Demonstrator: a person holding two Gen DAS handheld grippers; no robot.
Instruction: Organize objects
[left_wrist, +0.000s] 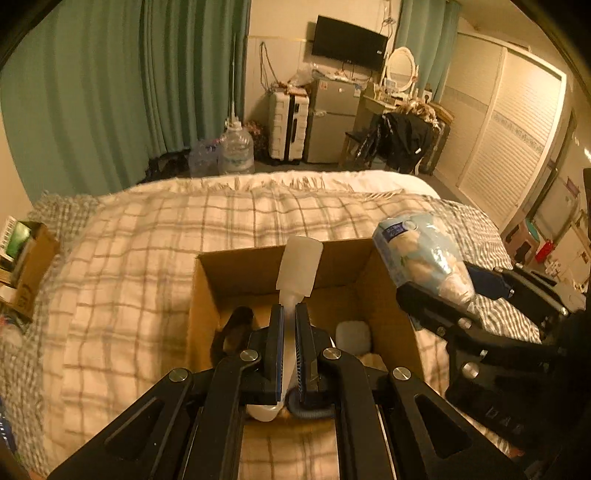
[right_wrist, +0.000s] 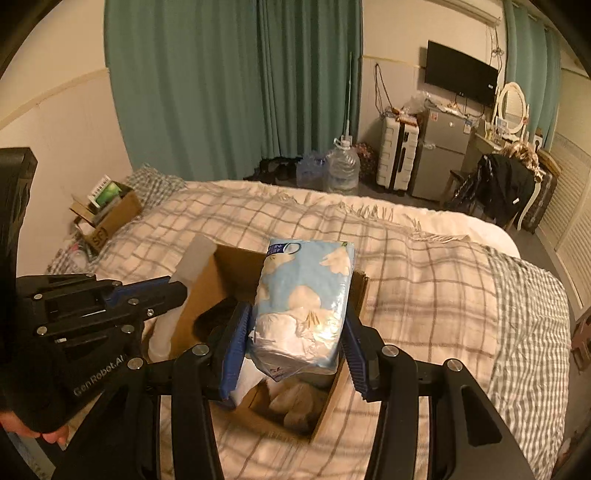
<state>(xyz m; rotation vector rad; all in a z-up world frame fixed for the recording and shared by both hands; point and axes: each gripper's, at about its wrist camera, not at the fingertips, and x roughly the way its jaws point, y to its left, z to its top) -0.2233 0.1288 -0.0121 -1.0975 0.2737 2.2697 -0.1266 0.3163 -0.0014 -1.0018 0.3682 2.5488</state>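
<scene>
Left gripper (left_wrist: 289, 314) fingers are clamped on a white bottle (left_wrist: 298, 271) at frame centre, above the cardboard box (left_wrist: 236, 273). Right gripper (right_wrist: 295, 332) fingers grip a tissue pack (right_wrist: 306, 295) over the same box, centre frame.

You face a bed (right_wrist: 424, 280) under a plaid blanket (left_wrist: 129, 258), teal curtains (right_wrist: 207, 85) behind, a wall TV (right_wrist: 460, 75), fridge (right_wrist: 439, 162), suitcase (left_wrist: 288, 123), mirror (left_wrist: 400, 66) and slatted wardrobe (left_wrist: 506, 136) in warm dim light.
</scene>
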